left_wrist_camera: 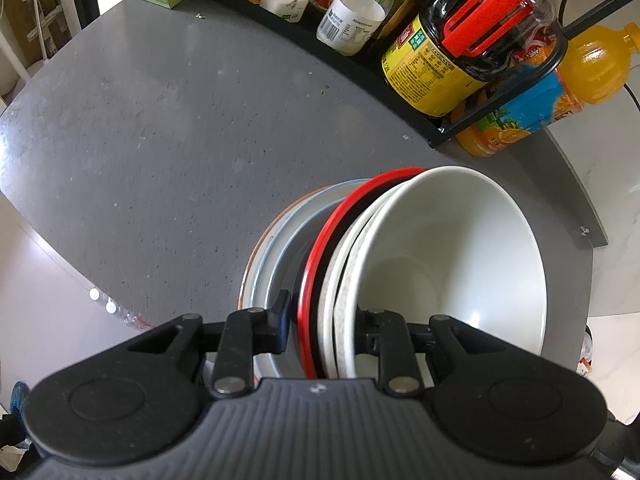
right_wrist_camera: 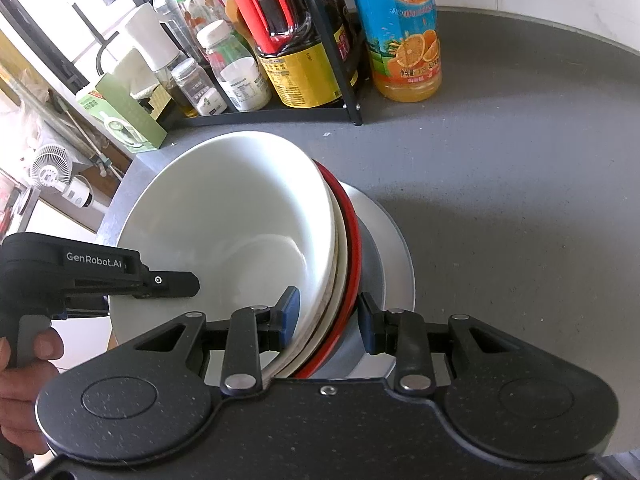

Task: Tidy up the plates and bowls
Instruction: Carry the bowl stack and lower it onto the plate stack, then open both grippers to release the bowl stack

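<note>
Both wrist views look down close on the bowl stack [left_wrist_camera: 420, 264] (opposite sides), sharing the counter [left_wrist_camera: 160, 140].

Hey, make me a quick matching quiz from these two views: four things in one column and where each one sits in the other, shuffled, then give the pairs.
Things
1. white bowl
2. red-rimmed bowl
3. orange juice bottle
4. dark sauce jug

Places
A. inside the black wire rack
B. top of the nested stack
C. on the grey counter, right of the rack
D. under the white bowls, above the plate

Pairs: 1-B, 2-D, 3-C, 4-A
</note>
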